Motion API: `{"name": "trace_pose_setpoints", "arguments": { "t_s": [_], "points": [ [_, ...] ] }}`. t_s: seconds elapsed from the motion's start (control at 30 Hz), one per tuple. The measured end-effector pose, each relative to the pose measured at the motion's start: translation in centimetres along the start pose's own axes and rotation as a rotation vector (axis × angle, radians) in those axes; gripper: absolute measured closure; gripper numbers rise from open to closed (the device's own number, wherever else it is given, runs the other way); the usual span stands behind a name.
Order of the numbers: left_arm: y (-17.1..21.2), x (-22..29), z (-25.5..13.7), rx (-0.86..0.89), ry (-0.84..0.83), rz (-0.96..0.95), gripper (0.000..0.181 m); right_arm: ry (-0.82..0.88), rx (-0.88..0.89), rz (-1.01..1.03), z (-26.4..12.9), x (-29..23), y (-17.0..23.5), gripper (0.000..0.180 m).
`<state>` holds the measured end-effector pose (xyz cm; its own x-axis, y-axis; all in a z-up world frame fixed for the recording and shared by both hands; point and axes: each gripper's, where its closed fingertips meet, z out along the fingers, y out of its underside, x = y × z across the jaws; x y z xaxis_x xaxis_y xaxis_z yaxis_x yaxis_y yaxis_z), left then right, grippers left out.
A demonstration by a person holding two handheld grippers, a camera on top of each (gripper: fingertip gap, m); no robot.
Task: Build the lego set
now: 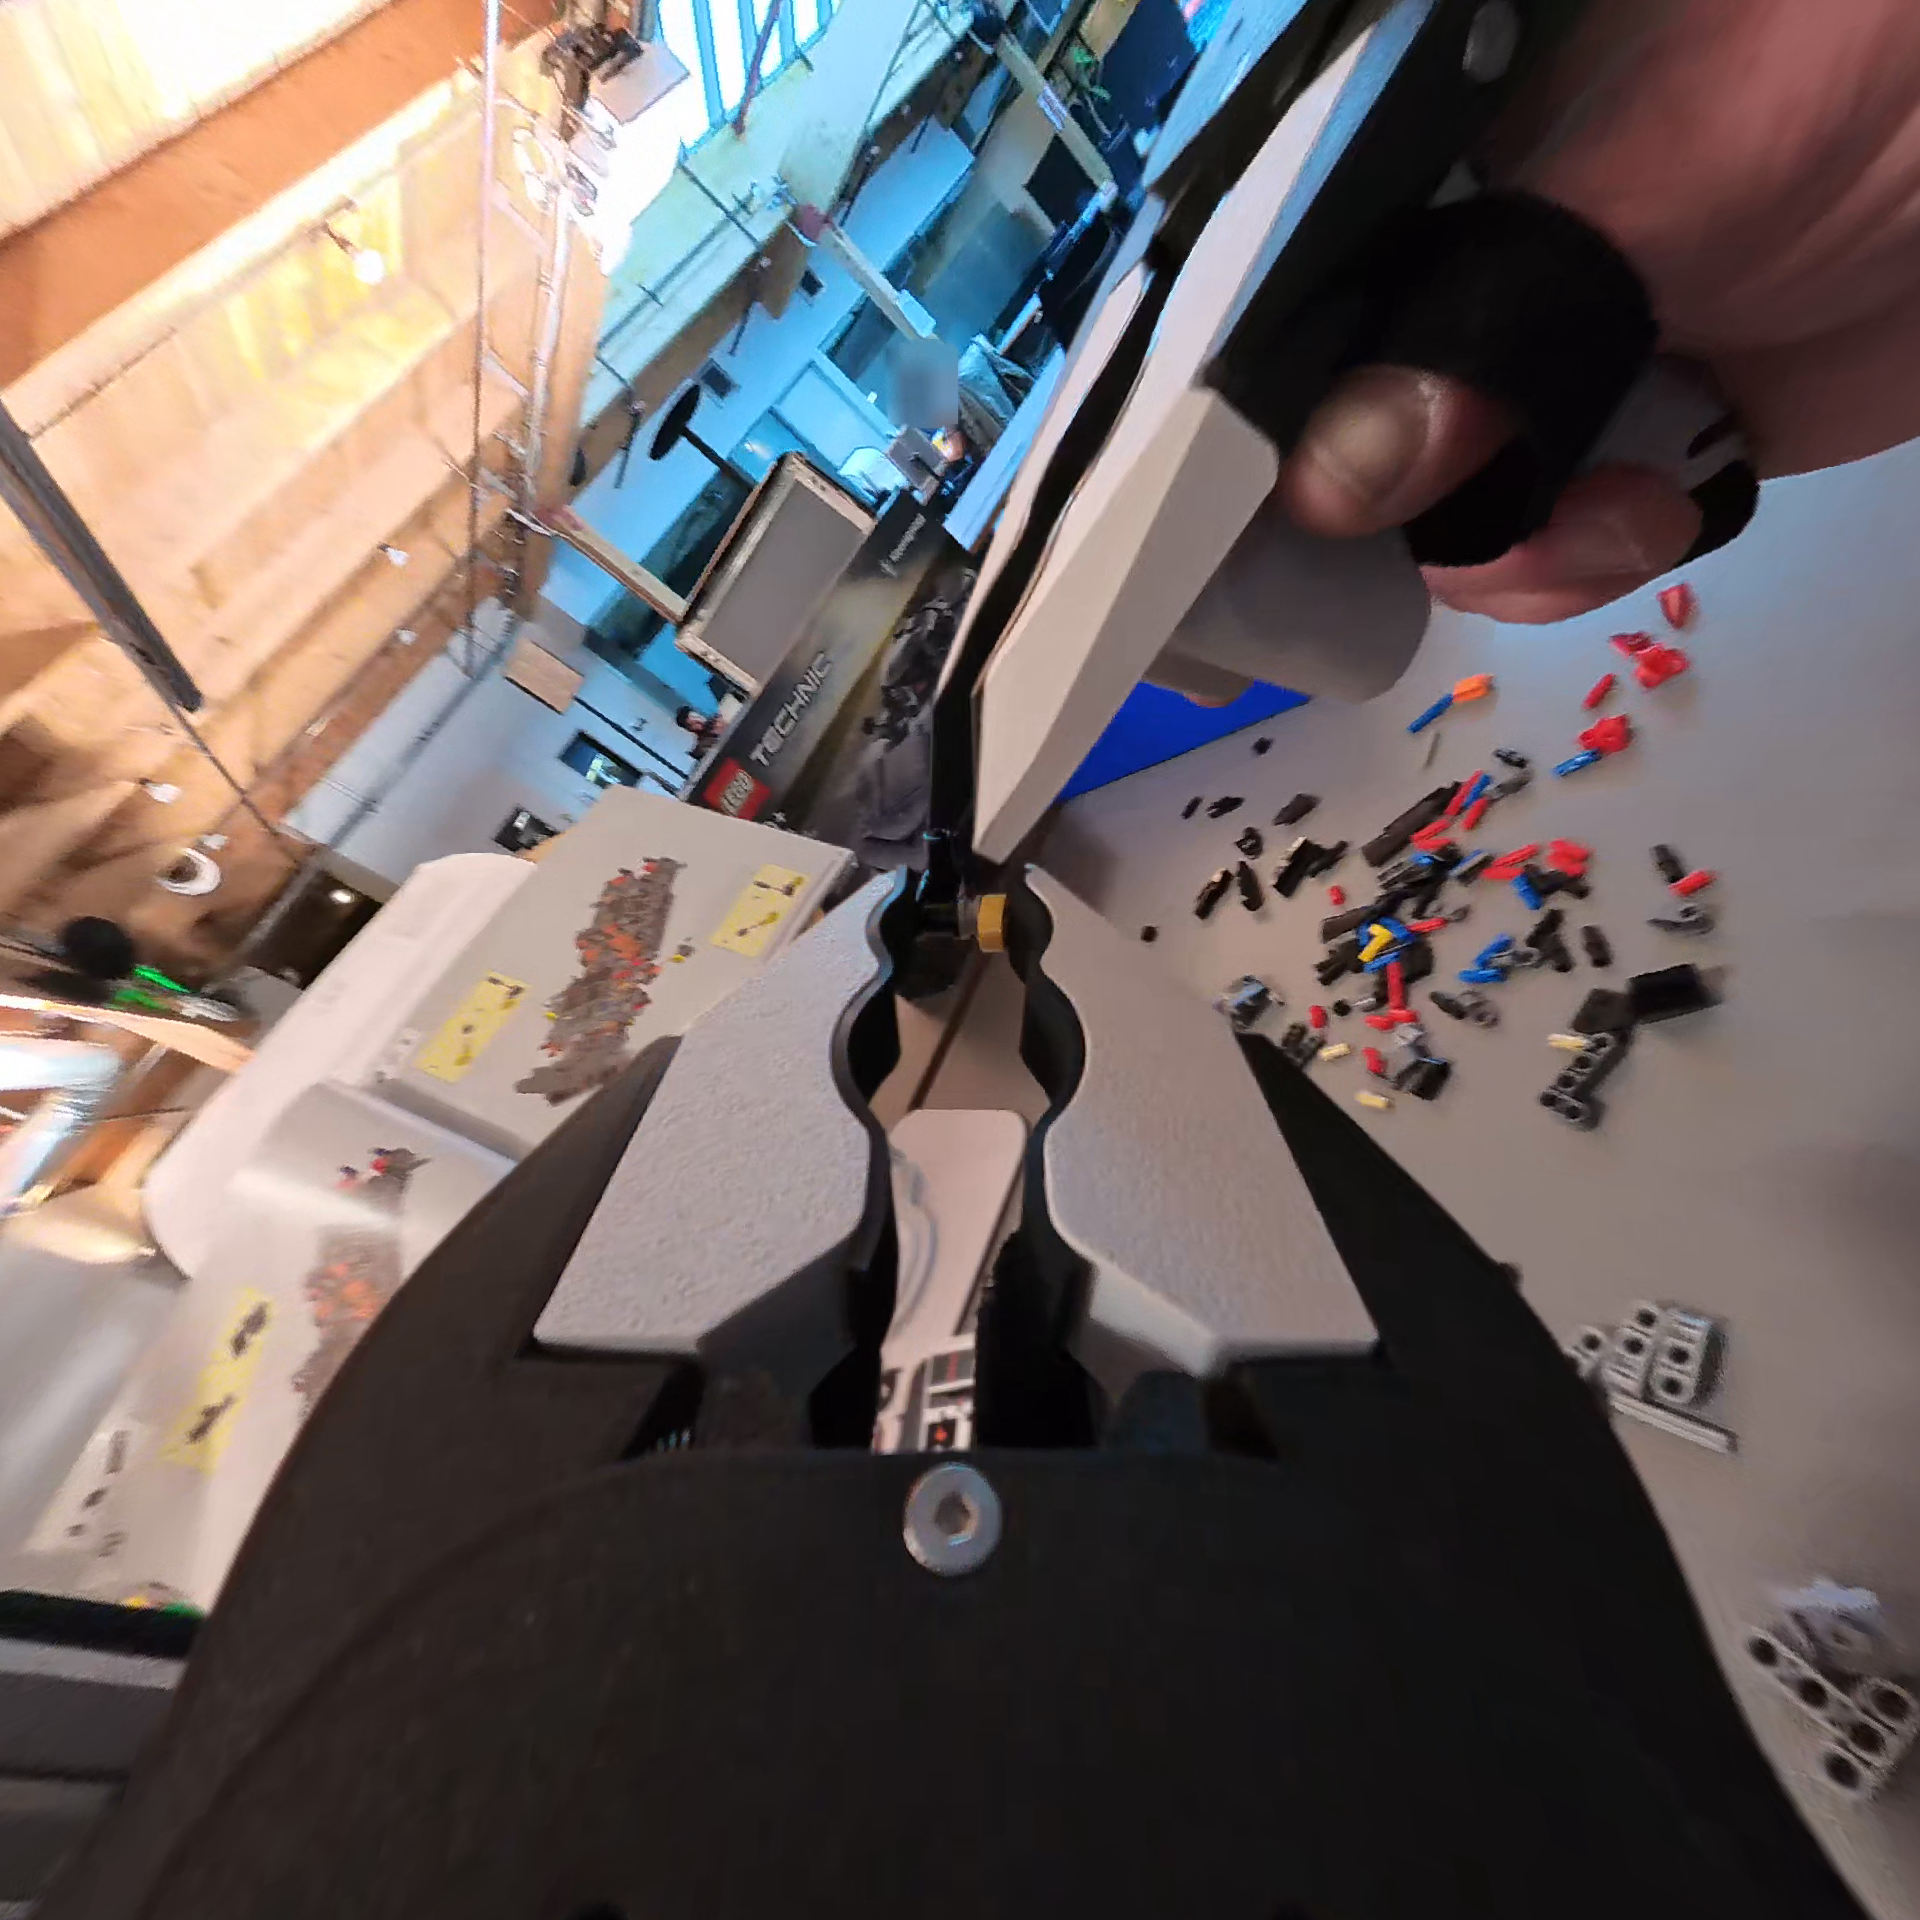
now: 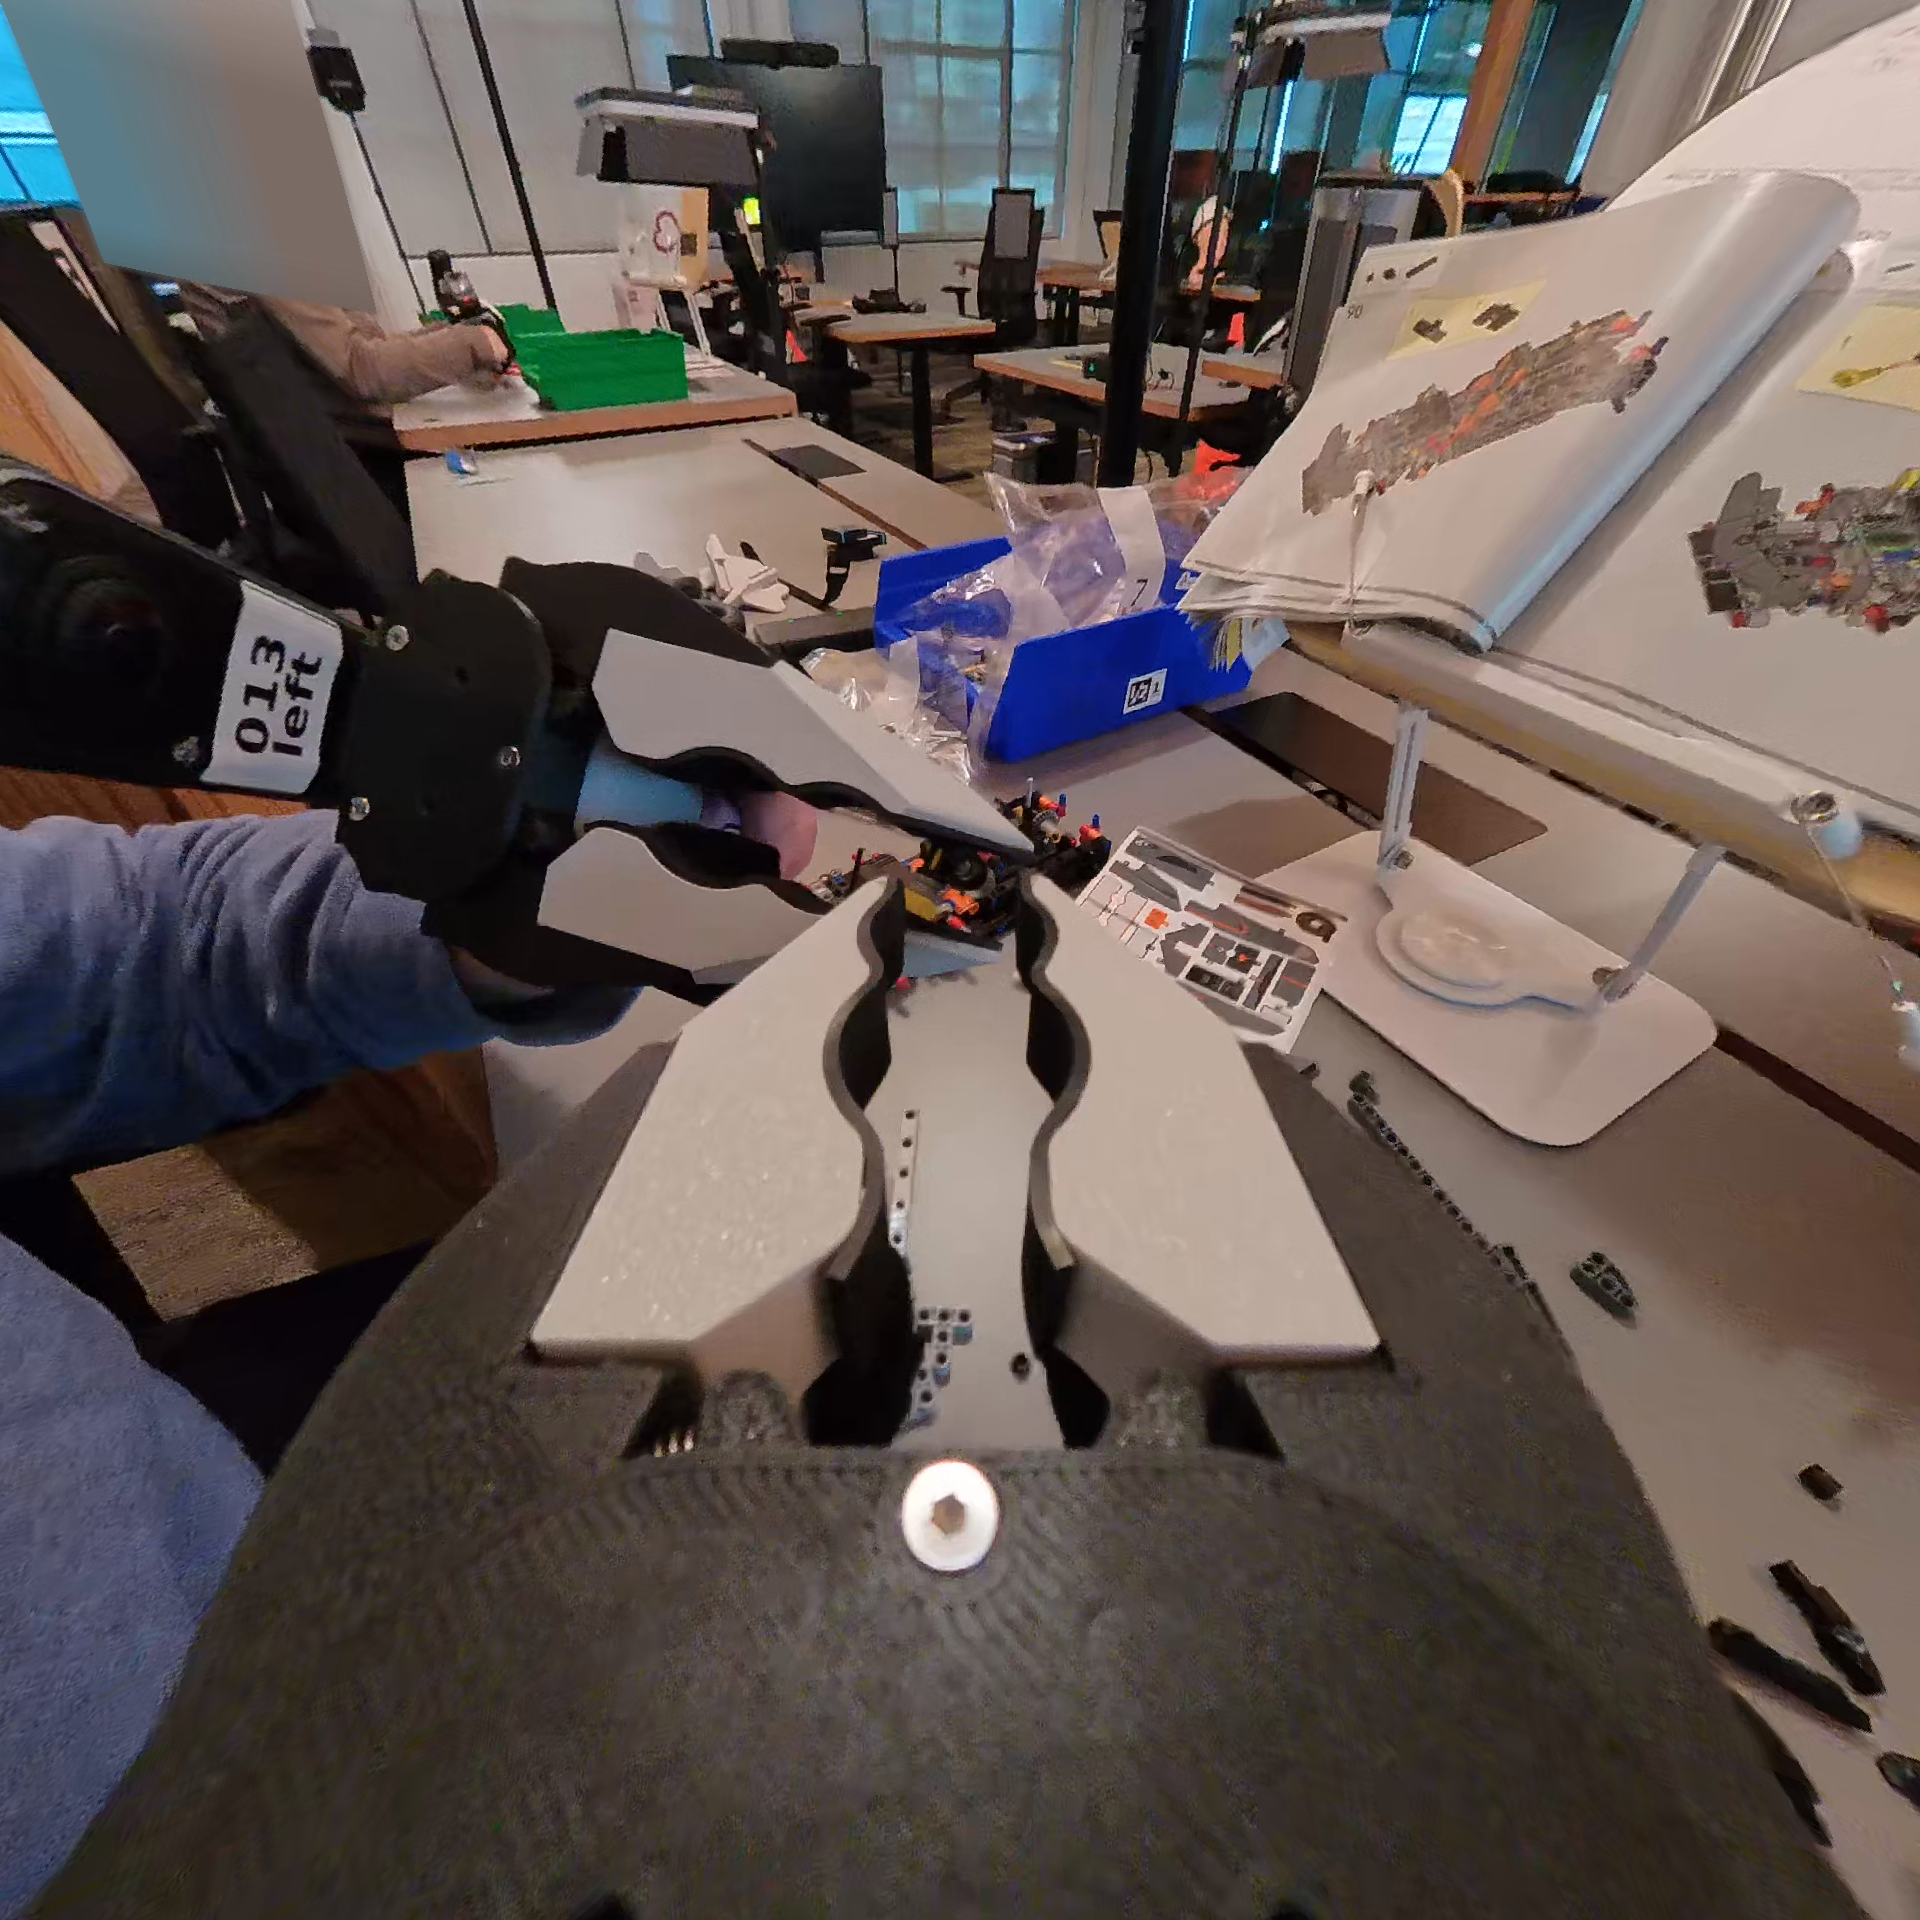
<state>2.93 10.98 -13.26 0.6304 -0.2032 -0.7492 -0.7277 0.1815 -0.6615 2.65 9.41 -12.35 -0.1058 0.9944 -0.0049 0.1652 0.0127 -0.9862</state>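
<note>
A small Lego sub-assembly (image 2: 956,888), black with orange and yellow bits, is held above the grey table (image 2: 1351,1299). In the left wrist view its near end (image 1: 961,923) shows as a black part with a tan pin. My left gripper (image 1: 961,894) is shut on it, and also shows at the left of the right wrist view (image 2: 665,748). My right gripper (image 2: 958,899) has its tips close on either side of the same assembly. It reaches in from the upper right in the left wrist view (image 1: 1122,623), held by a hand (image 1: 1558,416).
Loose red, blue and black pieces (image 1: 1455,935) and grey beams (image 1: 1652,1361) lie on the table. An open instruction booklet (image 2: 1507,416) rests on a white stand (image 2: 1507,1039). A blue bin of bags (image 2: 1070,665), a sticker sheet (image 2: 1205,935) and black pieces (image 2: 1808,1652) are nearby. My left and right fingertips are right by each other.
</note>
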Motion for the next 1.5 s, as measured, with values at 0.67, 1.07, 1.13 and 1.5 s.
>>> {"name": "trace_pose_setpoints", "arguments": {
  "t_s": [0.67,1.07,1.13,1.5],
  "points": [
    [-0.8,-1.3,1.3,0.008,-0.134,0.167,0.166,-0.005,0.087,0.058,-0.3,1.2,-1.0,0.169],
    [-1.1,-0.5,1.7,0.002,-0.132,0.19,0.166,0.0,0.096,0.041,-0.5,1.5,-1.1,0.179],
    [-1.1,-0.5,1.7,0.005,-0.127,0.176,0.165,-0.005,0.096,0.044,-0.5,1.5,-1.1,0.179],
    [-0.5,-1.1,0.1,0.003,-0.095,0.09,0.156,-0.033,0.095,0.058,-0.2,1.7,-1.2,0.179]
  ]
}}
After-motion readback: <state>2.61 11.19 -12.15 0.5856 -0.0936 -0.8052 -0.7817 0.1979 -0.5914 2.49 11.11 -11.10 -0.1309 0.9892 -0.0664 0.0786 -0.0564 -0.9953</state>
